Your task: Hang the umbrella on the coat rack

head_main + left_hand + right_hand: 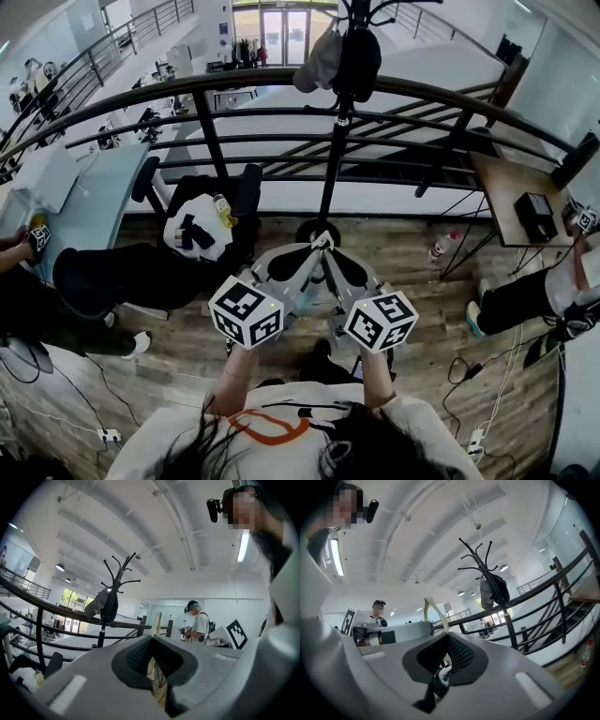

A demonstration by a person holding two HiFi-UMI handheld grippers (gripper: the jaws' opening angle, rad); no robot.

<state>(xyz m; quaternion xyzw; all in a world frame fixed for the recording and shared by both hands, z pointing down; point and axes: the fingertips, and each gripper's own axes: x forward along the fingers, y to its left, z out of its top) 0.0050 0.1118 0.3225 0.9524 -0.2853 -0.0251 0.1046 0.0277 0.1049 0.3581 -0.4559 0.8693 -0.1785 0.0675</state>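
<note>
The black coat rack [335,141] stands straight ahead by the railing, with a grey cap and a dark bag on its top hooks; it also shows as the rack [110,597] and the rack [492,585]. My left gripper [316,247] and right gripper [328,247] are held up with their tips together. A cream strap [433,611] runs into the right gripper [443,660], whose jaws are closed on it. A cream strip also sits in the narrow gap of the left gripper [152,667]. The folded pale umbrella [398,633] lies between the two grippers [305,298], mostly hidden.
A curved black railing [422,94] runs behind the rack. A seated person [112,272] and a chair with a bag [202,225] are to the left. A bottle [436,247], a desk [511,192] and another person [553,291] are to the right. Cables lie on the wood floor.
</note>
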